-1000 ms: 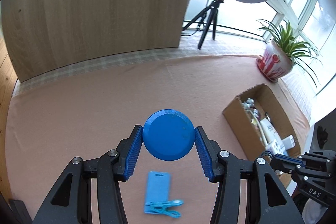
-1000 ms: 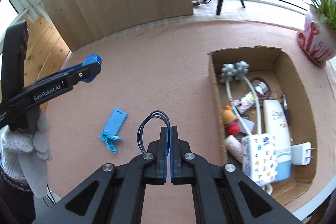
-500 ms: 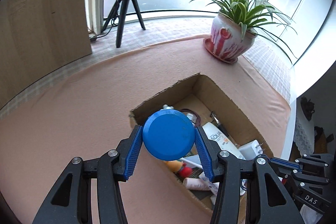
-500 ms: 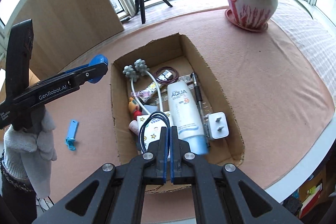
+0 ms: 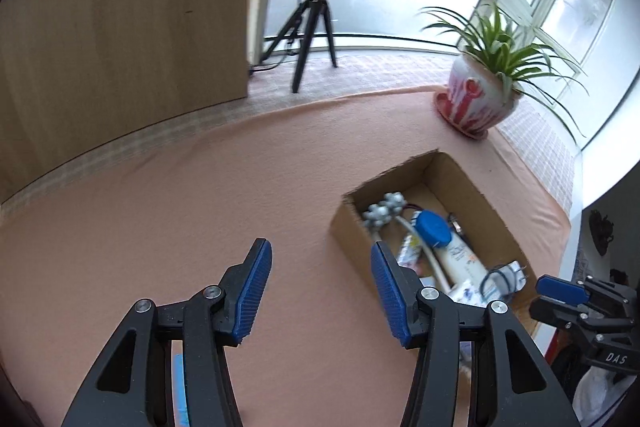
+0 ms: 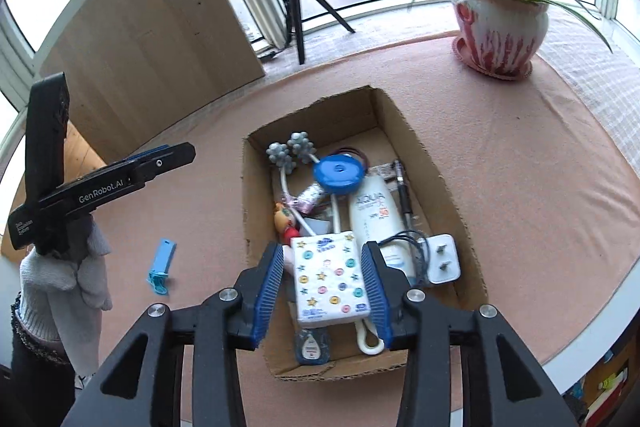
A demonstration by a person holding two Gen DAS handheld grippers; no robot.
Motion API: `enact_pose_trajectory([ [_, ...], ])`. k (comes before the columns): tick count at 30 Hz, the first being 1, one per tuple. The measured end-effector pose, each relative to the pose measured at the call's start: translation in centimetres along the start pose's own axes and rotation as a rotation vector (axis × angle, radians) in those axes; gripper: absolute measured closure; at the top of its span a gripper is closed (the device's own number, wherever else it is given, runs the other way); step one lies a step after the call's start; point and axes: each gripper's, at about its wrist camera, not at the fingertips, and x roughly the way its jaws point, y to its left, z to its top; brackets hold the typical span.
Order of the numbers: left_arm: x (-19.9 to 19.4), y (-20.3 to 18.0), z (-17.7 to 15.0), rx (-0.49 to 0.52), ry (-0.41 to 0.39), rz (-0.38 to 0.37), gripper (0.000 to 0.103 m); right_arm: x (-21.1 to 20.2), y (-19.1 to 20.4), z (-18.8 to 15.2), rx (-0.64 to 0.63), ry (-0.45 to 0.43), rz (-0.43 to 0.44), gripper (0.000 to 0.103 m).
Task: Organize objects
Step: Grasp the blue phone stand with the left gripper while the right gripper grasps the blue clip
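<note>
A cardboard box point(image 6: 452, 187) point(image 5: 476, 187) on the pink cloth holds several items. A blue round lid point(image 6: 339, 173) point(image 5: 433, 229) lies in it on a white sunscreen tube point(image 6: 376, 215). A dark cable loop point(image 6: 404, 241) lies beside a white plug point(image 6: 442, 259). A dotted tissue pack point(image 6: 330, 277) lies under my right gripper point(image 6: 325, 293), which is open and empty above the box's near end. My left gripper point(image 5: 318, 293) is open and empty over the cloth left of the box; it also shows in the right wrist view point(image 6: 160, 163). A blue card with a clip point(image 6: 161, 265) lies left of the box.
A potted plant point(image 6: 500, 23) point(image 5: 478, 99) stands at the far right of the table. A ring light on a tripod point(image 6: 294, 7) and a wooden panel point(image 5: 120, 27) stand behind the table. The table's front edge runs close on the right.
My left gripper has opened, dropped the blue lid into the box and swung left off it. My right gripper has opened and let the cable loop fall into the box.
</note>
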Motion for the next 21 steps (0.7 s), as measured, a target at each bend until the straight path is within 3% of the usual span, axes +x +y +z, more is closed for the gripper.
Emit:
enact_pose_trajectory([
  [5, -2.6, 8.4, -3.1, -0.114, 0.016, 0.109, 0.048, 2.0, 5.3, -0.2, -0.113, 0.055, 0.110, 0.066],
  [9, -4.3, 13.2, -5.9, -0.219, 0.019, 0.146, 0.049, 5.1, 11.2, -1.2, -0.244, 0.132, 0.172, 0.066],
  [14, -6.3, 16.6, -8.9, -0.285, 0.012, 0.171, 0.049, 9.7, 18.8, -2.8, -0.432, 0.214, 0.225, 0.066],
  [21, -7.4, 19.1, -11.5, -0.353, 0.006, 0.178, 0.049, 15.4, 24.5, -3.8, -0.577, 0.278, 0.171, 0.066],
])
